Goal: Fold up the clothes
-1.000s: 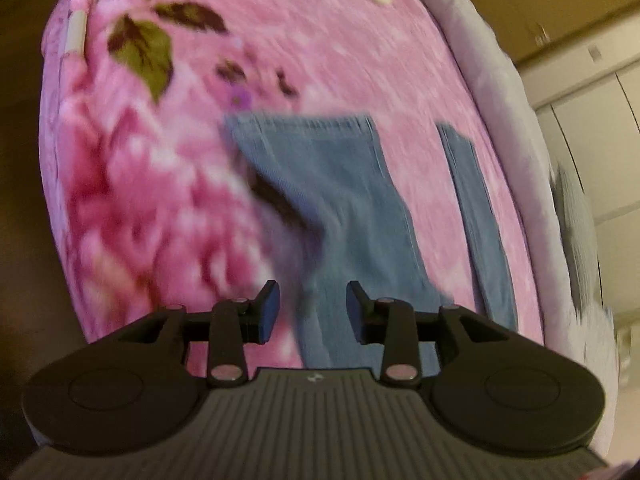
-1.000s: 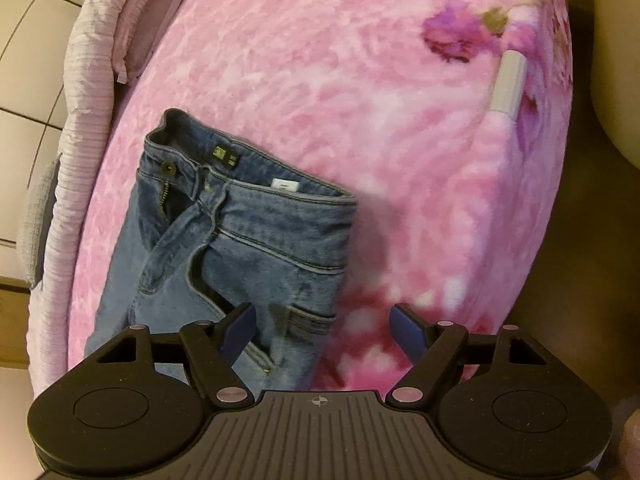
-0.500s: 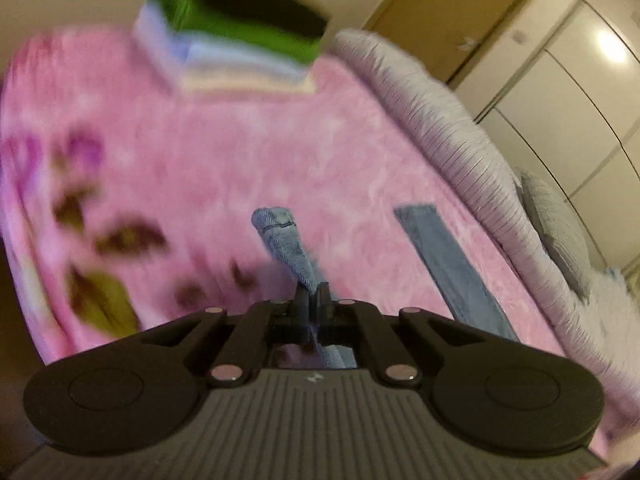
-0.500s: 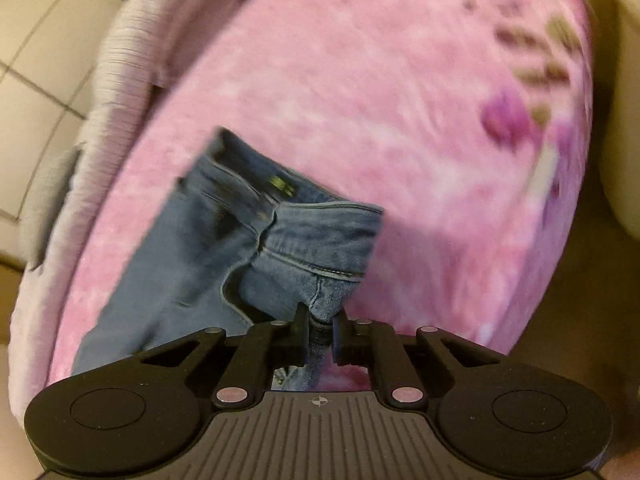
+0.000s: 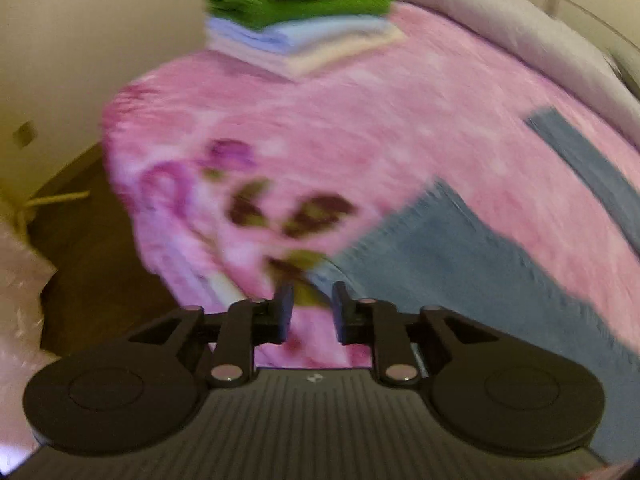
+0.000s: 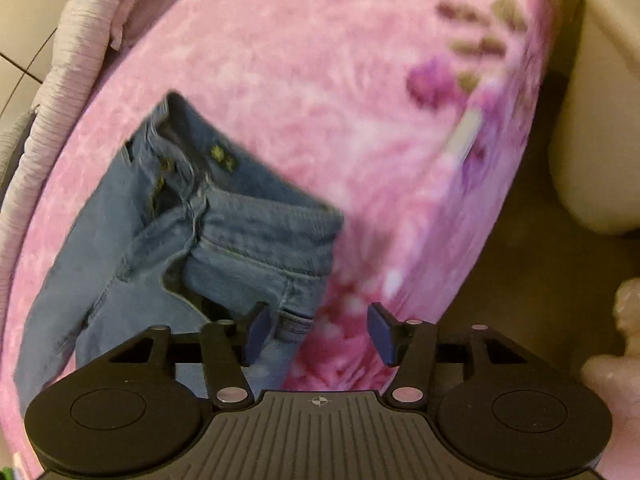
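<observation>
Blue jeans lie on a pink flowered blanket (image 5: 320, 128). The left wrist view shows one leg (image 5: 460, 260) spread to the right of my left gripper (image 5: 313, 292) and a second strip of denim (image 5: 592, 168) farther right. That gripper's jaws are opening, with only blanket showing in the narrow gap. In the right wrist view, the waistband and fly (image 6: 240, 232) are rumpled and partly folded over. My right gripper (image 6: 318, 314) hovers at the waist's near corner with its jaws opening wide. Its left finger (image 6: 256, 332) overlaps the denim edge, and neither pad presses on cloth.
A stack of folded clothes (image 5: 300, 20), black and green on top, sits at the bed's far end. A pale ribbed quilt (image 6: 80, 40) runs along the bed's far side. Dark floor (image 5: 80, 260) lies beyond the blanket's edge, and a cream object (image 6: 600, 120) stands beside the bed.
Both grippers went from open to shut on denim, lifting it, and now stand open again with the cloth released. The left view has swung toward the folded stack.
</observation>
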Tool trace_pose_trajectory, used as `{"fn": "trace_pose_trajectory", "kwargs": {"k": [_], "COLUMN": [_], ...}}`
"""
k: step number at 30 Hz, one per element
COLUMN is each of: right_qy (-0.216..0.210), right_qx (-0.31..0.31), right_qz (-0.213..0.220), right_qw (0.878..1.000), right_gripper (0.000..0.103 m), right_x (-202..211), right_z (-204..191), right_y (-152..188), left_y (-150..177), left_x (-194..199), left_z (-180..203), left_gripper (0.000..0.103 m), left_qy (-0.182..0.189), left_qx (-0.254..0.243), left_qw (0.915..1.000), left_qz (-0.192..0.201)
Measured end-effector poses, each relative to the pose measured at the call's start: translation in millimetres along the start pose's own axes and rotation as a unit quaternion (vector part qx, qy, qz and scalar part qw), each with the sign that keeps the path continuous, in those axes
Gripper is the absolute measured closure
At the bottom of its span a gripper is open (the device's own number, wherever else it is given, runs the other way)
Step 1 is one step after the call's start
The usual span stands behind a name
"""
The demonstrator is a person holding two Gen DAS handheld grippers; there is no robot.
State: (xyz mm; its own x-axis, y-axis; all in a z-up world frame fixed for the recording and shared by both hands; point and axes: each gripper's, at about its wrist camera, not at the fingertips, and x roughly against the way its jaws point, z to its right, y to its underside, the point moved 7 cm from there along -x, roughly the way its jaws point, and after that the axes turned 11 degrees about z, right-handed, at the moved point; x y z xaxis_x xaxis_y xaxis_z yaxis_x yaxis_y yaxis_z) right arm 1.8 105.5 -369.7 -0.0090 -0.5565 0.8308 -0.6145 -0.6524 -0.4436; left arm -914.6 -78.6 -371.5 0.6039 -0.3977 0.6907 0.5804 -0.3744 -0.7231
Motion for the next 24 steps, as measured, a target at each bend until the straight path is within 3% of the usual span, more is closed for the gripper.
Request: {"fn": "trace_pose_trajectory", "kwargs": {"k": [1, 3, 6, 9, 14, 19, 22, 24], "right_qy": [-0.009, -0.026, -0.049, -0.079, -0.143, -0.206, -0.256, -0.276], "right_qx": [-0.002, -0.01, 0.013, 0.042, 0.085, 0.104, 0.104, 0.108], "right_qz": [0.007, 0.02, 0.032, 0.019, -0.025, -0.085, -0.113, -0.129], "right_qw": [1.0, 0.999, 0.998, 0.996, 0.986, 0.969, 0.954, 0.946], "right_gripper": [0.05, 0.05, 0.05, 0.05, 0.05, 0.05, 0.05, 0.05], "right_x": [7, 20, 27, 18, -22, -64, -78, -93], "right_z": [-3, -10, -22, -31, -28, -20, -28, -39], "right_y": [-5, -14, -24, -36, -60, -81, -91, -93], "left_y": [-4, -4, 14, 51, 124, 204, 238, 254], "left_x": [5, 11, 23, 47, 115, 180, 201, 209], "left_z": [5, 42, 129, 234, 398, 513, 552, 568], "left_gripper": [0.087, 0.087, 0.087, 0.087, 0.087, 0.087, 0.087, 0.087], "left_qy": [0.009, 0.063, 0.162, 0.264, 0.378, 0.449, 0.461, 0.453], "left_qx": [0.007, -0.012, -0.065, -0.094, -0.148, -0.201, -0.208, -0.207], "left_qw": [0.9999, 0.9977, 0.9832, 0.9548, 0.9036, 0.8509, 0.8384, 0.8403], "left_qz": [-0.003, -0.02, -0.053, -0.098, -0.136, -0.183, -0.204, -0.213]}}
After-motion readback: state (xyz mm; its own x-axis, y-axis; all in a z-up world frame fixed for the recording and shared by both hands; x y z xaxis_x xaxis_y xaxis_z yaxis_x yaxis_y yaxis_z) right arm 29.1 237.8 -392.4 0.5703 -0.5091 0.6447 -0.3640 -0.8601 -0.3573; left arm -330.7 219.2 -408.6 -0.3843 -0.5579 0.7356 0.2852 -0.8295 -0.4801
